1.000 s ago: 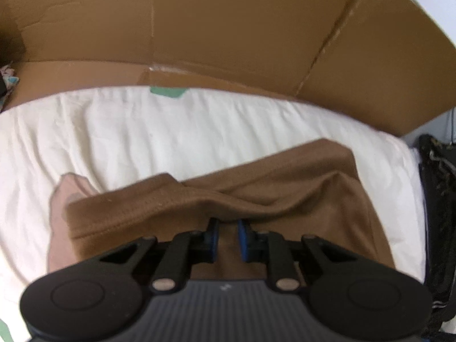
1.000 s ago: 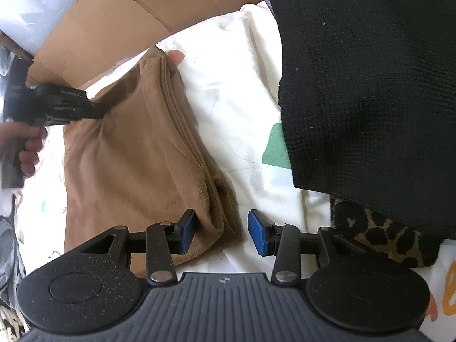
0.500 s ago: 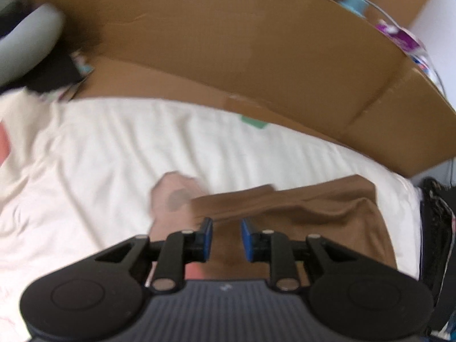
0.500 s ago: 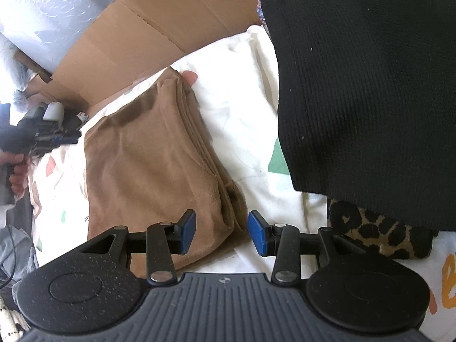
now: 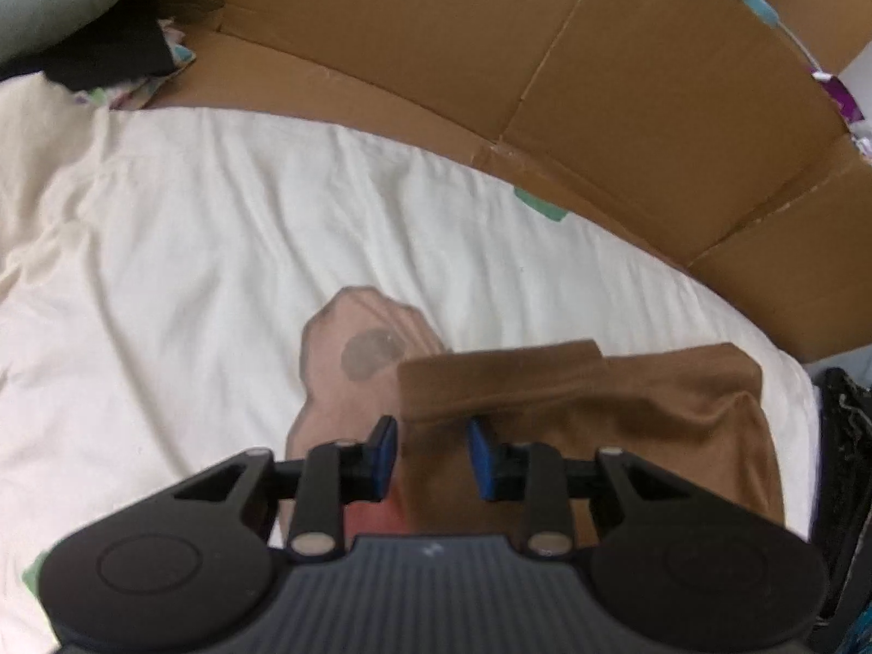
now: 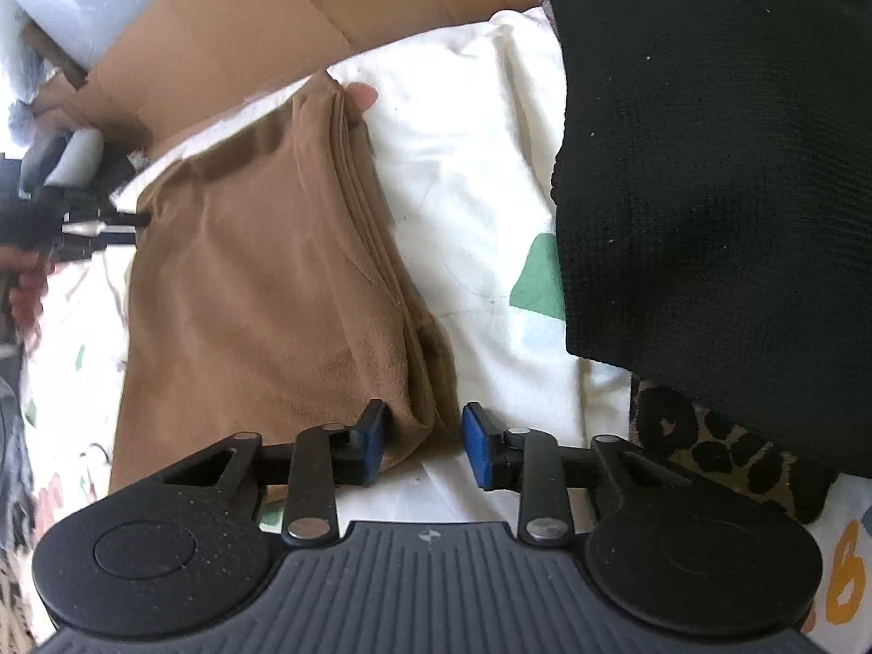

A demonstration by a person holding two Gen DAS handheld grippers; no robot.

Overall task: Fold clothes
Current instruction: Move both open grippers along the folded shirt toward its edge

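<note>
Brown garment [image 6: 261, 294], soft matte knit, lies folded into a rough rectangle on the cream bedsheet [image 5: 218, 250], layered edges stacked along its right side. Left gripper [image 5: 430, 455]: jaws spread, blue pads either side of the folded hem edge, not pinching. Right gripper [image 6: 419, 438]: jaws spread too, left pad touching the garment's near corner, right pad over bare sheet. Black waffle-knit garment [image 6: 708, 163] lies right of it, overlapping a leopard-print fabric [image 6: 725, 458]. Corrugated cardboard [image 5: 545, 65] stands creased along the far side of the bed.
</note>
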